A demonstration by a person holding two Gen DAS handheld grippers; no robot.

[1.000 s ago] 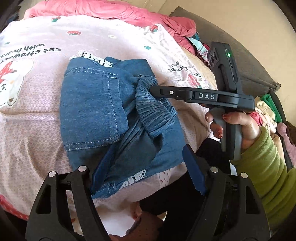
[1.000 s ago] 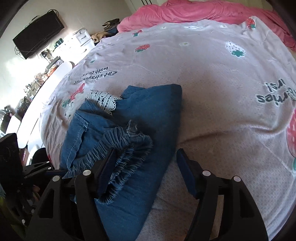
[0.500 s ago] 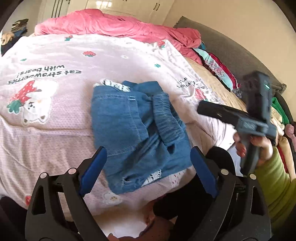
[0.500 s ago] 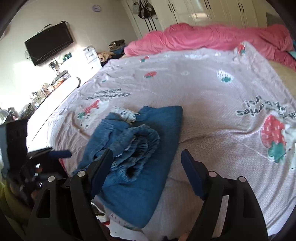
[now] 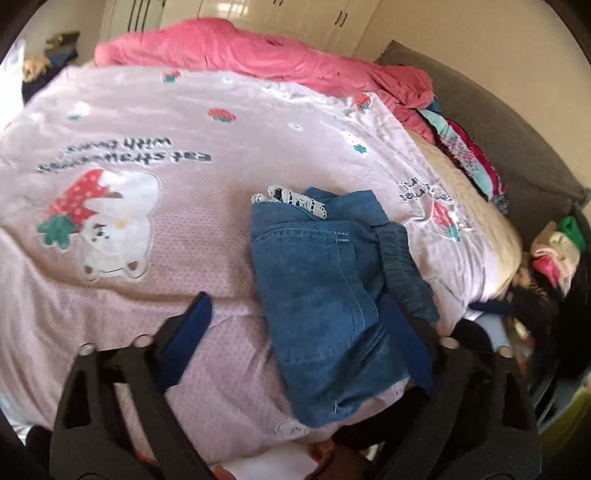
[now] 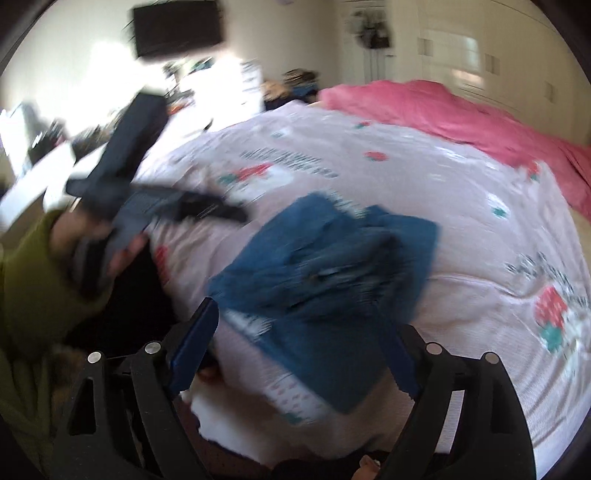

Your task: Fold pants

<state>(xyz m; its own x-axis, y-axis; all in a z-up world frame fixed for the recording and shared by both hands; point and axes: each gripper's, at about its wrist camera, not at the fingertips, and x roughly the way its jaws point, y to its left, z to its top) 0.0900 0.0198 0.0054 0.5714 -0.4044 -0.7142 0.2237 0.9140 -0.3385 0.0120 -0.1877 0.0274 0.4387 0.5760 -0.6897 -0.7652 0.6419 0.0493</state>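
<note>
Folded blue denim pants point(image 5: 317, 288) with a lace trim lie near the front edge of the pink strawberry-print bedspread point(image 5: 147, 258). My left gripper point(image 5: 303, 343) hovers above the bed's near edge, its jaws closing but apart, and nothing is pressed between the pads. The pants show beyond its right finger. In the blurred right wrist view my right gripper point(image 6: 295, 350) hangs in front of the pants point(image 6: 325, 273), jaws opening and holding nothing. A hand in a green sleeve point(image 6: 33, 295) carries the left gripper point(image 6: 221, 210) at the upper left.
A pink duvet point(image 5: 258, 51) is bunched along the far side of the bed. Loose clothes point(image 5: 465, 155) lie along a grey upholstered edge point(image 5: 517, 140) on the right. A wall TV point(image 6: 177, 27) and a white cluttered desk point(image 6: 55, 162) stand beyond the bed's left side.
Both grippers have drawn back from the pants, which now lie folded and free on the bed. The right gripper let go of the waistband and rolled. The left view swung left.
</note>
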